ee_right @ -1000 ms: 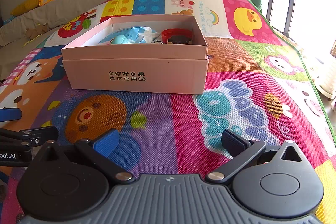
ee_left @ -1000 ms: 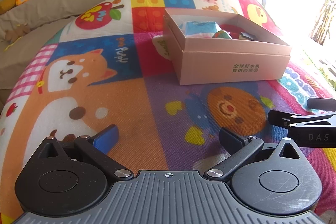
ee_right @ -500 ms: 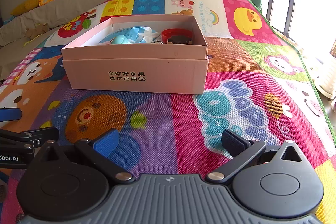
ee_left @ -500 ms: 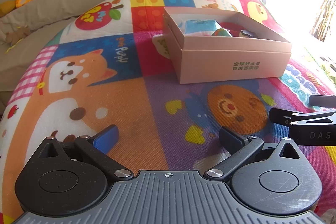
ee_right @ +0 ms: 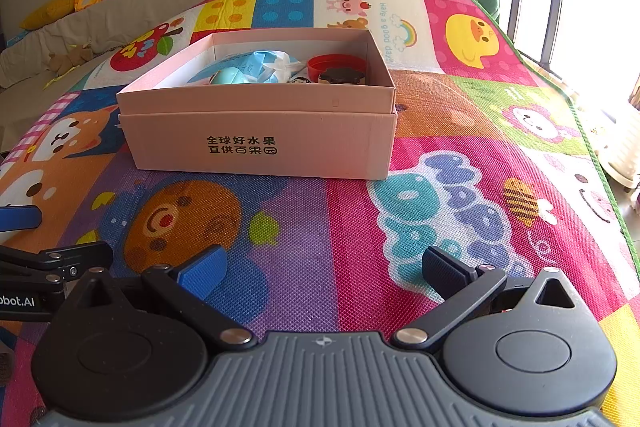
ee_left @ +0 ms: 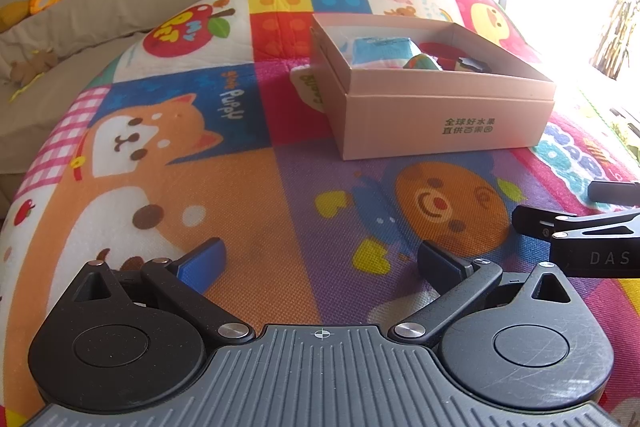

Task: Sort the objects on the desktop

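While both sets of tongs hang low over the play mat (ee_right: pixel 320 227), the left tongs (ee_left: pixel 320 265) and the right tongs (ee_right: pixel 322 269) have their jaws wide apart and hold nothing. They sit side by side, so they could bump each other. Past them, out in front, is the pink box (ee_right: pixel 260 143). It looks light, so a push on its wall could slide it. Inside the box lie a blue pack (ee_right: pixel 260 65), a red lid (ee_right: pixel 336 63) and other small toys.
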